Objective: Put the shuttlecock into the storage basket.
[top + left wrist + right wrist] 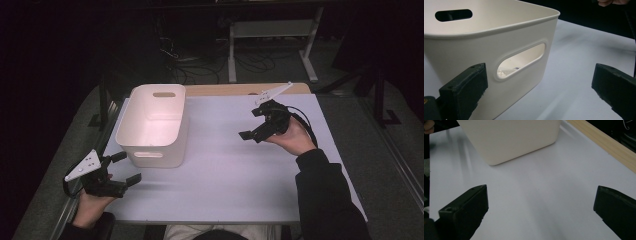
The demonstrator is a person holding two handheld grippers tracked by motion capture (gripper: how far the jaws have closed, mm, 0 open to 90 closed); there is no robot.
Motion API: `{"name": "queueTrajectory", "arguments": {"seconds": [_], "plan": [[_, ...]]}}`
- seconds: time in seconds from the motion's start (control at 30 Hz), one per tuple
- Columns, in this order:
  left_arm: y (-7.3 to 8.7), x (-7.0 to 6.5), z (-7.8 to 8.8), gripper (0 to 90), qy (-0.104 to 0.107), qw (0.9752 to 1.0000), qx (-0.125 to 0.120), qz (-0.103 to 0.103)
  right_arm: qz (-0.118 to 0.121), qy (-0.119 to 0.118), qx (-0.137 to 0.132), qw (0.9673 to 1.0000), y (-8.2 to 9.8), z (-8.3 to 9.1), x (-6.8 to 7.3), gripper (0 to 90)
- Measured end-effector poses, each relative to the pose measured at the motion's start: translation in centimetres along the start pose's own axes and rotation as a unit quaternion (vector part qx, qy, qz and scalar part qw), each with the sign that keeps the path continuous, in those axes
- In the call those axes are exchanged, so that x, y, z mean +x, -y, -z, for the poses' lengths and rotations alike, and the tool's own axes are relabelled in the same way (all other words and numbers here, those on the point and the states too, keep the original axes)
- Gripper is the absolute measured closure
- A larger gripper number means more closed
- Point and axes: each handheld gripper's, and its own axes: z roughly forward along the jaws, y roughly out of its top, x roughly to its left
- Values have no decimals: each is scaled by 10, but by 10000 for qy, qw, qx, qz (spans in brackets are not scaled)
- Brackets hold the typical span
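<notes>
A white plastic bin [172,150] with slot handles stands at the back left of the white table top [235,180]; its inside looks empty from above. My left gripper [127,167] is open near the front left corner, just in front of the bin's near wall. In the left gripper view the open gripper [540,82] faces that bin [461,47] and its handle slot [520,61]. My right gripper [250,124] is open, held above the table right of the bin and pointing left. In the right gripper view the gripper [541,200] is empty, with the bin [509,140] ahead.
A wooden strip [225,90] runs along the table's far edge, seen also as the wooden strip [604,145] in the right gripper view. Beyond the table are a desk frame [272,30] and floor cables [200,70] in the dark.
</notes>
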Motion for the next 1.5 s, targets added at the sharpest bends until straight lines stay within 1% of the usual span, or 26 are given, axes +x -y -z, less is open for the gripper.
{"name": "queueTrajectory", "arguments": {"seconds": [0.5, 1.03, 1.5], "plan": [[0, 0, 0, 1, -10, 10000, 2, 9, -179, 72, -89, 9998, 28, 8, -4, 0], [0, 0, 0, 1, -3, 10000, -6, 14, -338, 117, -170, 9992, 50, 16, -6, 0], [0, 0, 0, 1, -10, 10000, -8, 19, -440, 143, -201, 9987, 69, 18, -4, 0]]}}
